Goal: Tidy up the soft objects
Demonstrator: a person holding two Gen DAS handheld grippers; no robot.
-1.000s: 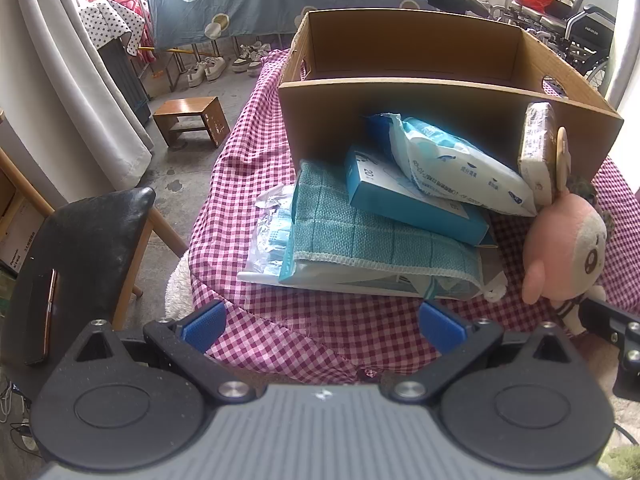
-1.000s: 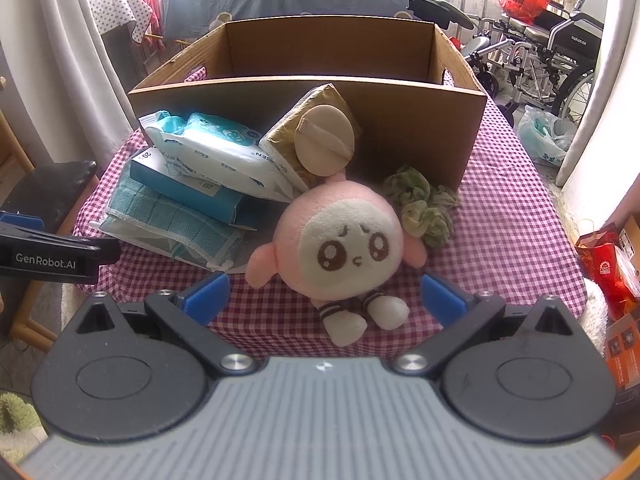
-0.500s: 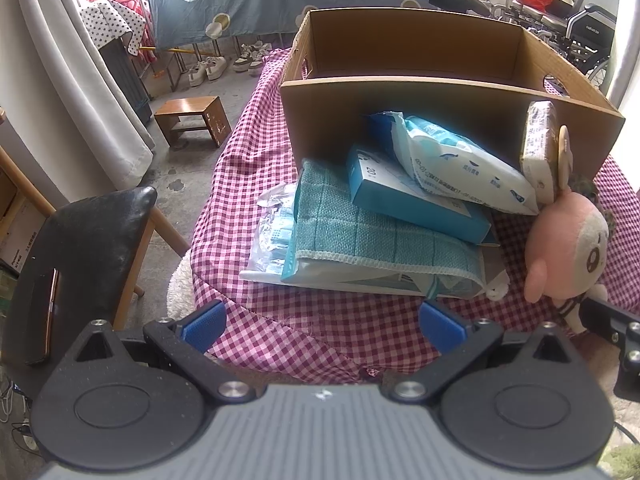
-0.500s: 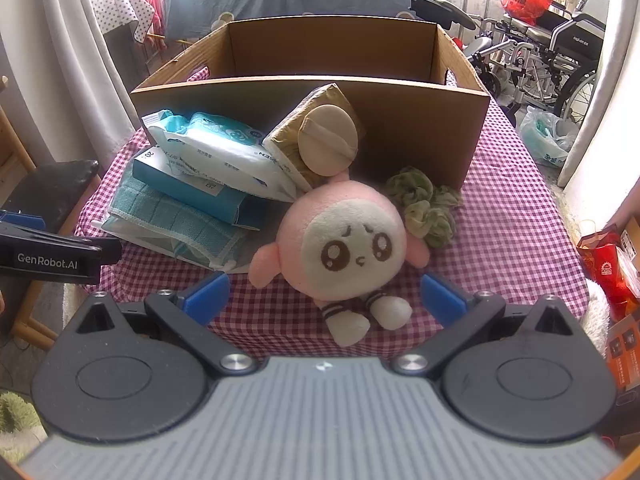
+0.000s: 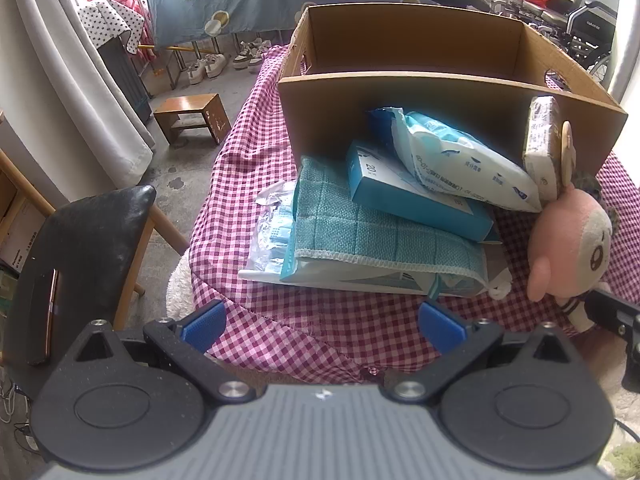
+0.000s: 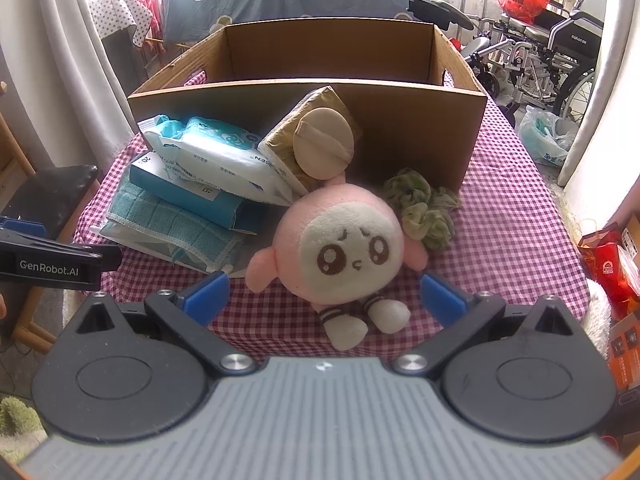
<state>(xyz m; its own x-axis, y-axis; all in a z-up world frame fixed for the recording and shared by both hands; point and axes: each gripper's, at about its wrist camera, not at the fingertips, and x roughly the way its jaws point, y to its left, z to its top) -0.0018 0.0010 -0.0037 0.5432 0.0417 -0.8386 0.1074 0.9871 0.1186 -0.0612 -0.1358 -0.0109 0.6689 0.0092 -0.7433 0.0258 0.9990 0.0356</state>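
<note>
Cardboard box (image 6: 400, 136) open-topped; plush toy (image 6: 340, 248) and pile block front wall

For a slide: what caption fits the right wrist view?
Open right gripper faces a pink plush doll before an empty cardboard box.

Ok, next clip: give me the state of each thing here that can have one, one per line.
Left gripper: open, holding nothing.
Right gripper: open, holding nothing, plush toy just ahead.
Cardboard box: open-topped, looks empty inside.
Plush toy: lying face up on the tablecloth, outside the box.
Wipes pack: leaning on the box front.
Teal cloth: folded, under the blue carton.
Green scrunchie: loose beside the toy.
</note>
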